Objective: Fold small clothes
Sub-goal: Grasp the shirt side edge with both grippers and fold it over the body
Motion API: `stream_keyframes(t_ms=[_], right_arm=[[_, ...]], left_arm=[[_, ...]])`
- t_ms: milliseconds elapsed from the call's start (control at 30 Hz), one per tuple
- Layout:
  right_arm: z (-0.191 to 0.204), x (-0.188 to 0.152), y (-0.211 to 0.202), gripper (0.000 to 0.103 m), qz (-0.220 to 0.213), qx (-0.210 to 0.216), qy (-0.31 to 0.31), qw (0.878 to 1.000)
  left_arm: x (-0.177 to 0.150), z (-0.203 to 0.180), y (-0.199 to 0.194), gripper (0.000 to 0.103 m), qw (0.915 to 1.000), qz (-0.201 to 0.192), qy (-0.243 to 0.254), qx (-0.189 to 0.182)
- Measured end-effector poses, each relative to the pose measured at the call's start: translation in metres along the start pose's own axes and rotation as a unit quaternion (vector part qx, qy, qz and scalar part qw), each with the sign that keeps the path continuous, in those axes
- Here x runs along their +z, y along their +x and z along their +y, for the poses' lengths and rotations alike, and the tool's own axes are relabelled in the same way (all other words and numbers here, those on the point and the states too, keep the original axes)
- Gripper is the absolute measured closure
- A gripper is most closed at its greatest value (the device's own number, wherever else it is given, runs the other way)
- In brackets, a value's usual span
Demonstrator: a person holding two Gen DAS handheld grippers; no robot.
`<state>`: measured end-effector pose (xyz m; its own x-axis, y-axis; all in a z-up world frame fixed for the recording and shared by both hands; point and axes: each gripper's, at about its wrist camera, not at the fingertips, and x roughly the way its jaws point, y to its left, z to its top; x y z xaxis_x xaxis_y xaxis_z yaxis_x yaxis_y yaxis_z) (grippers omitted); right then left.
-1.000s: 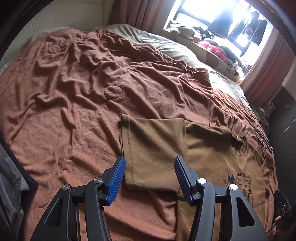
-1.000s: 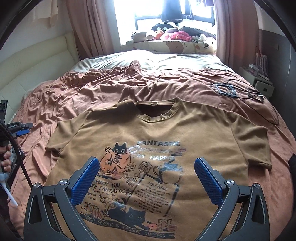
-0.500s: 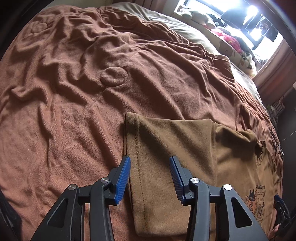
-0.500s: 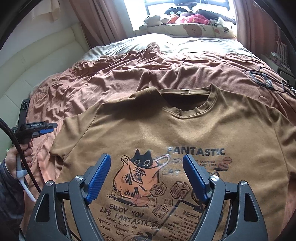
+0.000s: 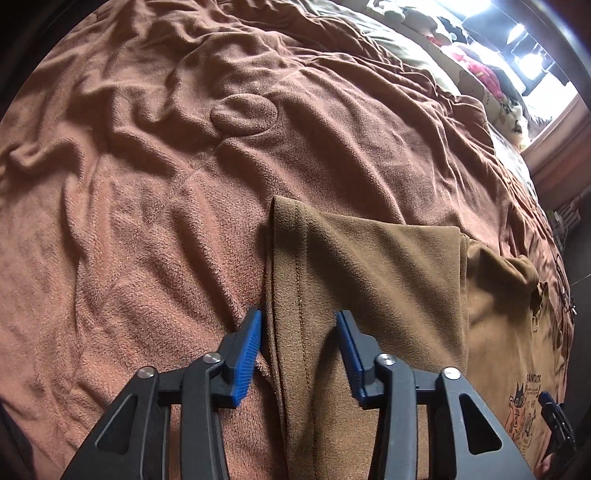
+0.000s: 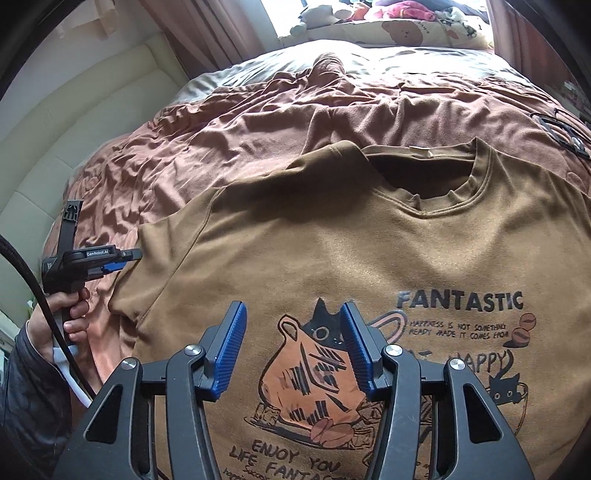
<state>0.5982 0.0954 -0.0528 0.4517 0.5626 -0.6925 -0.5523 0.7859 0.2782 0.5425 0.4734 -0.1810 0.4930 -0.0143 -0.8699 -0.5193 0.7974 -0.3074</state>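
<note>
My left gripper (image 5: 299, 343) was closing astride the T-shirt's (image 6: 332, 258) sleeve hem (image 5: 291, 295), not yet pinching, while my right gripper (image 6: 293, 339) narrowed, still parted, above the print.

Blanket (image 5: 155, 229): rust-brown fleece, heavily creased, spread beneath and ahead of both claws.
Round patch (image 5: 243, 112): raised disc in blanket, ahead of left claw, slightly leftward.
Sheet (image 6: 369, 61): pale grey-green, beyond blanket, far ahead of right claw.
Headboard (image 6: 77, 122): cream, padded, far left of right claw.
Plush toys (image 6: 391, 14): piled at bright window, farthest ahead.
Curtain (image 6: 207, 26): brownish-pink, ahead-left of right claw.
Dark cord item (image 6: 561, 129): on blanket, ahead-right; identity unclear.
</note>
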Motion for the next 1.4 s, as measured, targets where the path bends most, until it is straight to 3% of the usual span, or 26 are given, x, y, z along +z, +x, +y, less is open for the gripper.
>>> stream_keyframes(t_ms=[33, 167, 233, 467, 567, 733, 1000, 1133, 1400], right_arm=[[0.002, 0.001, 0.004, 0.06, 0.003, 0.006, 0.001, 1.0], [0.008, 0.008, 0.019, 0.078, 0.016, 0.041, 0.006, 0.999], [0.011, 0.013, 0.028, 0.081, 0.023, 0.054, 0.009, 0.998], [0.032, 0.025, 0.064, 0.081, 0.043, 0.082, 0.004, 0.996], [0.041, 0.029, 0.083, 0.089, 0.061, 0.106, 0.012, 0.992], [0.057, 0.037, 0.111, 0.093, 0.079, 0.128, 0.02, 0.988], [0.067, 0.044, 0.16, 0.101, 0.11, 0.183, 0.075, 0.974], [0.067, 0.04, 0.179, 0.101, 0.133, 0.184, 0.093, 0.969], [0.048, 0.041, 0.16, 0.101, 0.125, 0.188, 0.095, 0.97]], left_arm=[[0.0, 0.0, -0.001, 0.096, 1.0, 0.004, 0.001, -0.002], [0.002, -0.006, -0.019, 0.097, 0.9996, -0.018, 0.015, -0.014], [0.003, -0.009, -0.032, 0.098, 0.9992, -0.029, 0.019, -0.02], [0.013, -0.027, -0.068, 0.098, 0.9971, -0.051, 0.039, -0.04], [0.017, -0.039, -0.078, 0.098, 0.9959, -0.059, 0.049, -0.049], [0.016, -0.061, -0.095, 0.098, 0.9933, -0.065, 0.068, -0.067], [0.012, -0.084, -0.106, 0.098, 0.9917, -0.059, 0.085, -0.076], [0.006, -0.094, -0.108, 0.098, 0.9908, -0.052, 0.095, -0.081], [-0.003, -0.126, -0.117, 0.098, 0.9879, -0.045, 0.119, -0.089]])
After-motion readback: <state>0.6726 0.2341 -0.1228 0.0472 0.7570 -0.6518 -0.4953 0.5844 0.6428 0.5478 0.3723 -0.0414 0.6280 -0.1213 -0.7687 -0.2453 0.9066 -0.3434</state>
